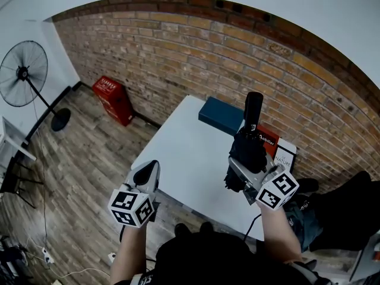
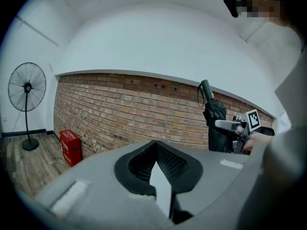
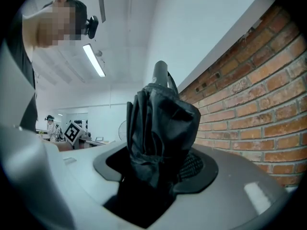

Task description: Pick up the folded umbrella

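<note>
The folded black umbrella (image 1: 248, 146) stands upright in the air above the white table (image 1: 184, 159), handle end up. My right gripper (image 1: 240, 166) is shut on its lower, bunched fabric part. In the right gripper view the umbrella (image 3: 160, 128) fills the space between the jaws of the right gripper (image 3: 158, 174). The left gripper (image 1: 147, 172) hovers by the table's near left edge, jaws together and empty. From the left gripper view, past the left gripper (image 2: 156, 150), the umbrella (image 2: 215, 121) shows at the right, upright against the brick wall.
A dark blue box (image 1: 221, 116) and a red and a white book (image 1: 284, 153) lie at the table's far side by the brick wall (image 1: 178, 52). A red box (image 1: 116, 100) leans at the wall's foot. A standing fan (image 1: 24, 73) is at the left.
</note>
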